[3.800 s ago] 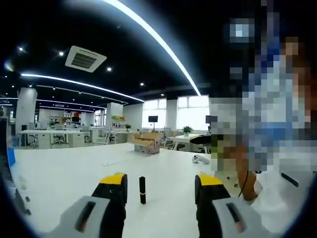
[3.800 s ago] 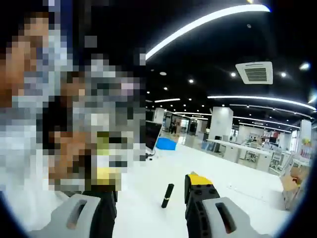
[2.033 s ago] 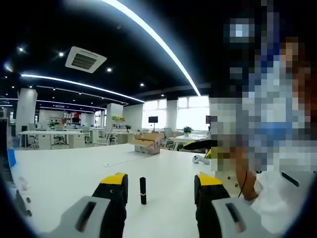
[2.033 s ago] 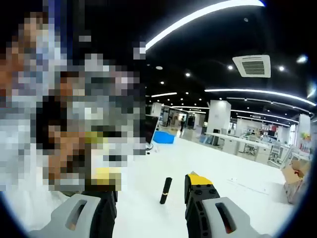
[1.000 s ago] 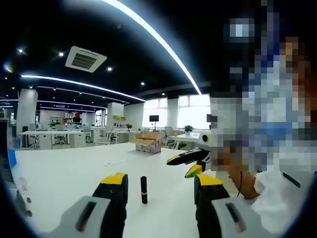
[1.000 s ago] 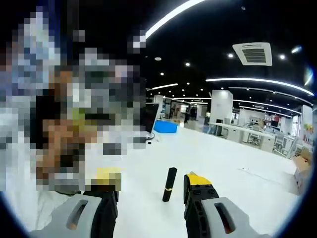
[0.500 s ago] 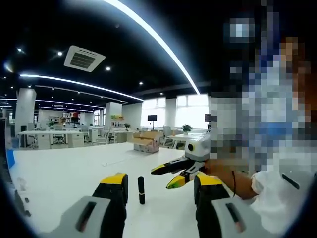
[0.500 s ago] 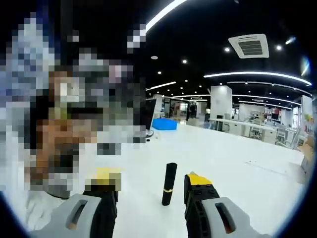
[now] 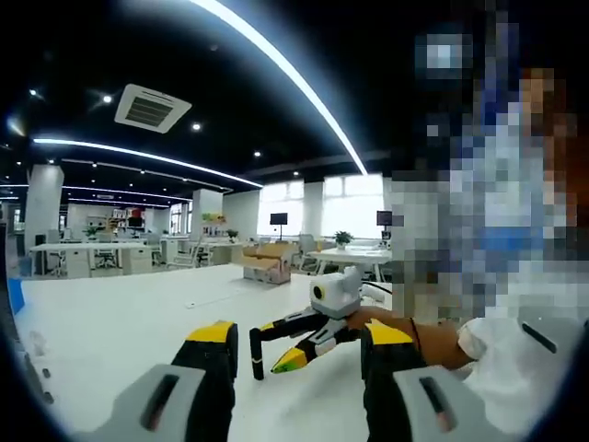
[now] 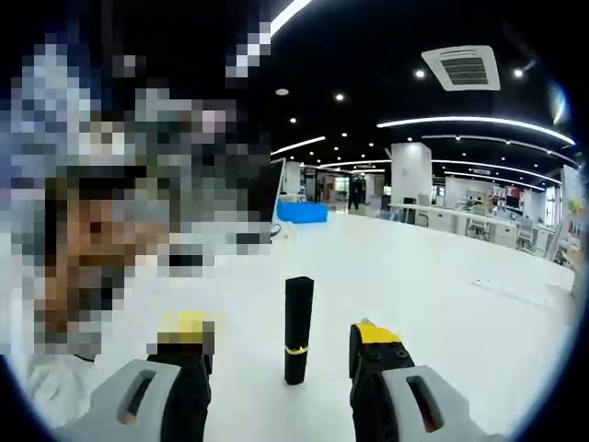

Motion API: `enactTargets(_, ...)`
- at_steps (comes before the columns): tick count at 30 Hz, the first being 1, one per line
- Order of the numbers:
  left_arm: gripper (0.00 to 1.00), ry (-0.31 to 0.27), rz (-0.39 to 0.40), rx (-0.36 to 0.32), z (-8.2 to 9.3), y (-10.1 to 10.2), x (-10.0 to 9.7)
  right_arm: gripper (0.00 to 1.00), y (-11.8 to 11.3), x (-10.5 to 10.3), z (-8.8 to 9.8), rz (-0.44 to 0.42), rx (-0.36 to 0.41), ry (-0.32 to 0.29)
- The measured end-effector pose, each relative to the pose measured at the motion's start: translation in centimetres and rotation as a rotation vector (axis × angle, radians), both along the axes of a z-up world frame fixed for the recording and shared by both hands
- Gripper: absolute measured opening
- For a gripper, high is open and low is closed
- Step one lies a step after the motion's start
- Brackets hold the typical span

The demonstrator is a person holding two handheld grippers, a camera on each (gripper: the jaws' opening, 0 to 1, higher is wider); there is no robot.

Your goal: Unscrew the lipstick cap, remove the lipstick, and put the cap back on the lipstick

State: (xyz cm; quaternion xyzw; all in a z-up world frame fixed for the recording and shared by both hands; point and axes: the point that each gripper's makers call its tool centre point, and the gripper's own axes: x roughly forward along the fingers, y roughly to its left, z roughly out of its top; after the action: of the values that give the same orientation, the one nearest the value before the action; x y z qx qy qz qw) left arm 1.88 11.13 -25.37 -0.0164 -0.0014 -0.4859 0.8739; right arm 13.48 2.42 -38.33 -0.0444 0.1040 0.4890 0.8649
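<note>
Straddling the upright lipstick, right hand-held gripper gapes wide.

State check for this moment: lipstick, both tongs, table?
lipstick: upright on the table, cap on, not gripped.
right tongs: open, jaws on either side of the lipstick.
left tongs: open, holding nothing.
table: white, the lipstick stands on it.

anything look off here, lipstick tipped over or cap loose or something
Nothing stands out. The lipstick stands upright on the white table, cap on, its gold band level. The right gripper has its open jaws on either side of it, not touching. The left gripper is open too.
</note>
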Motion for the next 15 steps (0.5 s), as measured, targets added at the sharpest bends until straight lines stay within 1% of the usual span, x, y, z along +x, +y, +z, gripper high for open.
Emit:
enactTargets(4, 0.55, -0.003, 0.000, 0.002, 0.0, 0.1, 0.0, 0.56, 0.2, 0.8, -1.0, -0.006, -0.008, 0.022)
enactTargets(9, 0.55, 0.001, 0.003, 0.008, -0.2, 0.1, 0.2, 0.51, 0.9, 0.9, -1.7, 0.013, -0.015, 0.036)
enactTargets(11, 0.55, 0.002, 0.000, -0.001, -0.1, 0.2, 0.2, 0.48, 1.0, 1.0, -2.2, 0.016, -0.027, 0.043)
enactTargets(13, 0.55, 0.001, 0.002, 0.005, -0.1, 0.1, 0.2, 0.42, 1.1, 1.0, -2.8, 0.023, -0.040, 0.058)
enactTargets(15, 0.55, -0.001, 0.001, 0.005, -0.1, 0.1, 0.1, 0.39, 1.3, 0.9, -3.2, 0.024, -0.041, 0.075)
